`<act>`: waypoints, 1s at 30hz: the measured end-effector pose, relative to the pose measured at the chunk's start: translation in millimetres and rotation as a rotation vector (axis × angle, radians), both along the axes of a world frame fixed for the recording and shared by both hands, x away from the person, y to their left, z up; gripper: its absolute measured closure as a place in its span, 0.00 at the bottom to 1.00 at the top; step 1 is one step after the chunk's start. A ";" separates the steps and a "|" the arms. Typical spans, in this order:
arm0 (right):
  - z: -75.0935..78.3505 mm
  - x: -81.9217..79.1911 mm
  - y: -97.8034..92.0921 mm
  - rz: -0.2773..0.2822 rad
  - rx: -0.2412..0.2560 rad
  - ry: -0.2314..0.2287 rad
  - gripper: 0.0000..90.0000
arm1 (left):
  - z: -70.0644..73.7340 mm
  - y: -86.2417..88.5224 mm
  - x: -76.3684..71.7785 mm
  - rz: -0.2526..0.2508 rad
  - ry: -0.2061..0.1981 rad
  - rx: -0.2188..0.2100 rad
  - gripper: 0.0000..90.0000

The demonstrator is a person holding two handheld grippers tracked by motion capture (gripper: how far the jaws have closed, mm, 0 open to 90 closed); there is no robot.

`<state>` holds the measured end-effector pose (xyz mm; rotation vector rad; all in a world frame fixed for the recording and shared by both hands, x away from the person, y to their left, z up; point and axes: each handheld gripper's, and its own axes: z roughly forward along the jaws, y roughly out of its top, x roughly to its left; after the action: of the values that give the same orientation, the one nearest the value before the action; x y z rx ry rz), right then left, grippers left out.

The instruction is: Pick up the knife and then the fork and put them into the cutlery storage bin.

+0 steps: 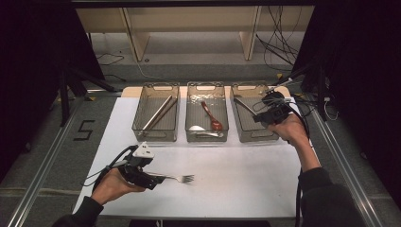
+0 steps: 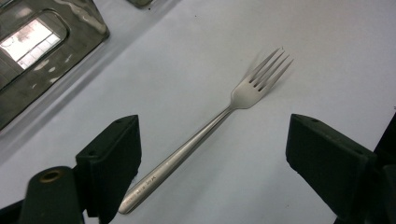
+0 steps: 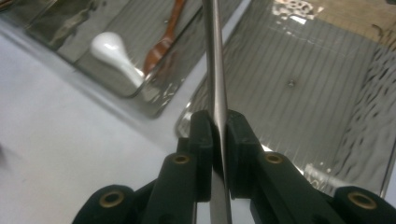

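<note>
A silver fork (image 1: pixel 182 178) lies on the white table (image 1: pixel 236 175), tines pointing right. My left gripper (image 1: pixel 157 179) is open, low over the fork's handle end; in the left gripper view the fork (image 2: pixel 205 130) lies between the spread jaws of that gripper (image 2: pixel 217 154), nearer the left one. My right gripper (image 1: pixel 259 117) hovers over the right-hand clear bin (image 1: pixel 249 86), shut on a slim metal utensil (image 1: pixel 243 106). In the right gripper view the utensil's shaft (image 3: pixel 214 56) runs up from the pinched jaws of the right gripper (image 3: pixel 218 126); its far end is out of frame.
Three clear bins stand in a row at the table's far side. The left bin (image 1: pixel 161 85) holds chopsticks (image 1: pixel 158 113). The middle bin (image 1: pixel 205 85) holds a red-brown spoon (image 1: pixel 211 116) and a white spoon (image 1: pixel 198 128). Cables lie behind the right bin.
</note>
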<state>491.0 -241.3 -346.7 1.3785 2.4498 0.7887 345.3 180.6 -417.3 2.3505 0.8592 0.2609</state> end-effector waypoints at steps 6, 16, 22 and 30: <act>-6.7 26.6 0.0 -0.069 -0.020 0.011 0.93 | -0.1 3.6 -2.3 0.015 -0.009 -0.012 0.18; -19.2 55.7 1.9 -0.136 -0.056 0.046 0.93 | -3.4 2.4 -3.7 0.009 0.004 -0.001 0.18; -20.8 62.8 4.4 -0.154 -0.068 0.045 0.93 | -4.1 2.5 -3.4 0.007 0.006 0.003 0.18; -27.6 67.4 11.6 -0.149 -0.088 0.055 0.92 | -5.2 0.7 -3.5 -0.001 0.011 0.010 0.18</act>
<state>558.3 -229.7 -374.3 1.5469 2.3578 0.6090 341.8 181.3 -422.5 2.3633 0.8638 0.2527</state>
